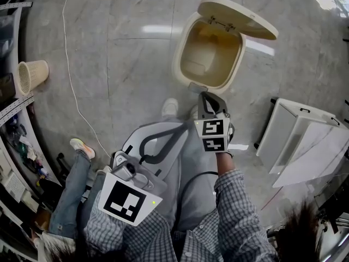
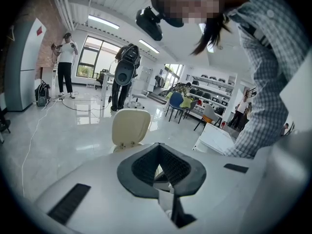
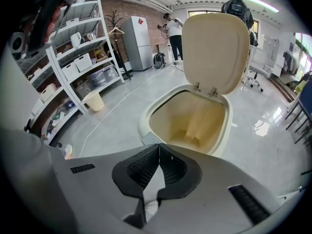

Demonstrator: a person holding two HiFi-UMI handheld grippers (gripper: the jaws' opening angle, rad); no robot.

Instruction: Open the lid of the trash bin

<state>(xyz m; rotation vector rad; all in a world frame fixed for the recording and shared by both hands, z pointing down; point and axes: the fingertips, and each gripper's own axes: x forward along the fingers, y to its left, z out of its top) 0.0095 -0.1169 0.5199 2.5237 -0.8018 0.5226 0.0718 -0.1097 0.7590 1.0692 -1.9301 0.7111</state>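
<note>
Right claw (image 3: 159, 148) shut, empty, near trash bin (image 1: 178, 53); left claw (image 2: 159, 148) likewise. Lid (image 1: 240, 16) stands open: task looks done, next withdraw.

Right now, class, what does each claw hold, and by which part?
Nothing: the left claw and right claw are both shut and empty.

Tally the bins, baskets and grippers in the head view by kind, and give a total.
Trash bin, lid up: 1
Ribbed basket: 1
Grippers, left gripper and right gripper, jaws together: 2
Total: 4
</note>
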